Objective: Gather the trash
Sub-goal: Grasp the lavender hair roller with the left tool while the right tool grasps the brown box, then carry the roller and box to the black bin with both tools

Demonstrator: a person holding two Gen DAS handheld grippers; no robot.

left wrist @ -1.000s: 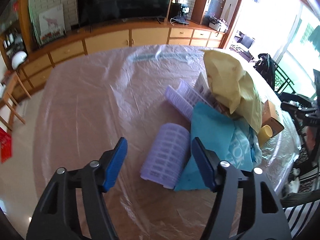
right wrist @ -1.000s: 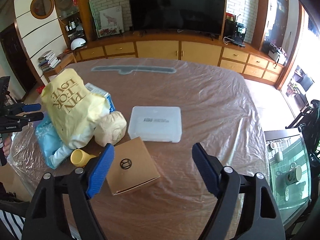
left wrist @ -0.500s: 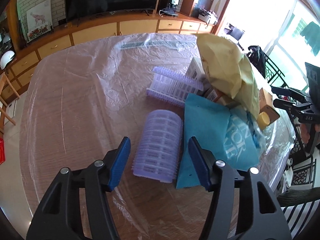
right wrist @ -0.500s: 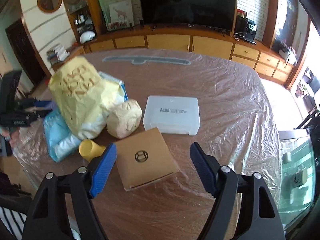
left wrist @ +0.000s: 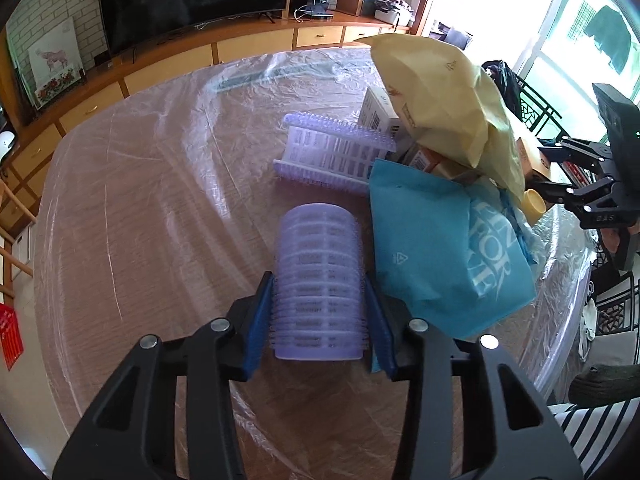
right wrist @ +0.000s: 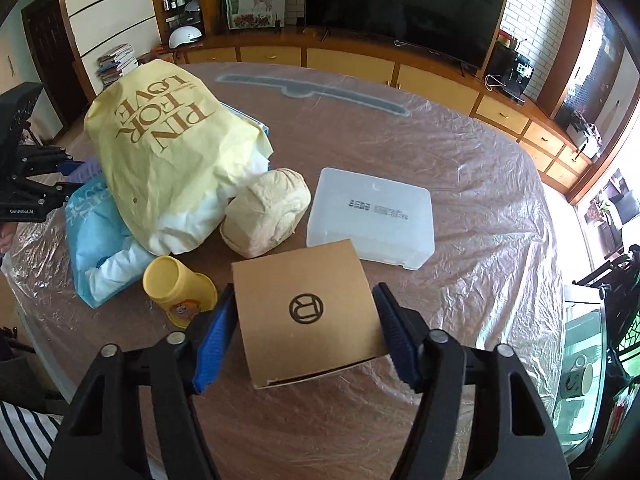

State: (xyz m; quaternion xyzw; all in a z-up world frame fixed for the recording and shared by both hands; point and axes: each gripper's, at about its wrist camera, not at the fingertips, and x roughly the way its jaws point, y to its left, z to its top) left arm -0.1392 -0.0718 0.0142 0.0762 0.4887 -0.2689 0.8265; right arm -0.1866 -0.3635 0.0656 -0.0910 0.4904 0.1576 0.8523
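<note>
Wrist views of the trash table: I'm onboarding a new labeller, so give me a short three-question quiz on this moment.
1. True or false: the left gripper is shut on the purple hair roller.
2. Which thing lies between the right gripper's closing jaws?
A. white plastic case
B. brown cardboard box
C. yellow cup
3. Fill in: the bag printed "PIN FOR LOVE" that sits on top of the pile is ____ in colour.

Key: 1 true; 2 B; 3 yellow, the yellow bag.
</note>
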